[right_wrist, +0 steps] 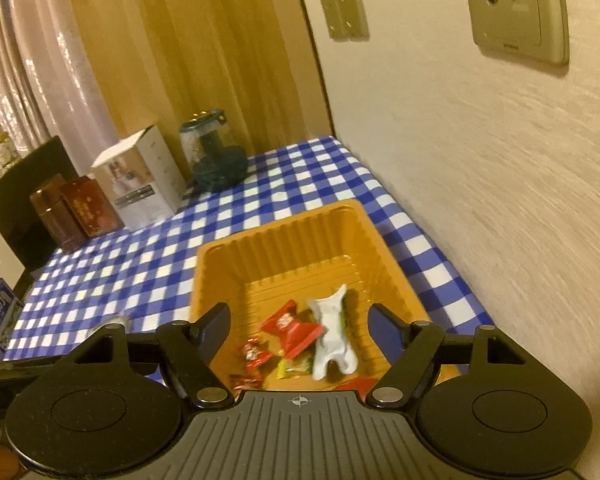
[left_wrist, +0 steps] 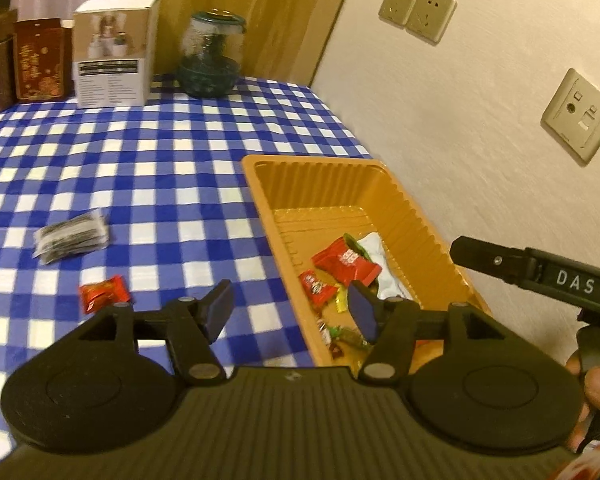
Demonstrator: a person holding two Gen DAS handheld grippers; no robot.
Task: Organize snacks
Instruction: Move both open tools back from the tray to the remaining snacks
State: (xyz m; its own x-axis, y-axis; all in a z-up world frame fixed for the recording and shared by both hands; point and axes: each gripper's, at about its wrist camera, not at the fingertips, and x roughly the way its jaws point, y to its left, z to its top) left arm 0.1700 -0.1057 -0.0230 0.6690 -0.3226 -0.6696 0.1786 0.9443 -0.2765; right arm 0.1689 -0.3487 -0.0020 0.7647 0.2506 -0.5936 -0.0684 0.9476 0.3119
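An orange plastic tray (left_wrist: 260, 184) sits on the blue checked tablecloth by the wall and holds several wrapped snacks: red packets (left_wrist: 346, 260), a white packet (left_wrist: 384, 276) and small candies. My left gripper (left_wrist: 292, 312) hovers over the tray's near left rim, open, with nothing between its pads. On the cloth to its left lie a small red packet (left_wrist: 104, 294) and a clear packet with dark contents (left_wrist: 72, 236). My right gripper (right_wrist: 300, 330) is open above the same tray (right_wrist: 220, 256), over the red packets (right_wrist: 292, 328) and white packet (right_wrist: 332, 336), holding nothing.
At the table's far end stand a white box (left_wrist: 114, 52), brown boxes (left_wrist: 40, 64) and a green-lidded glass jar (left_wrist: 212, 56). The wall with sockets (left_wrist: 578, 114) runs close along the tray's right side. A hand (left_wrist: 596, 388) holds the right gripper's body (left_wrist: 540, 270).
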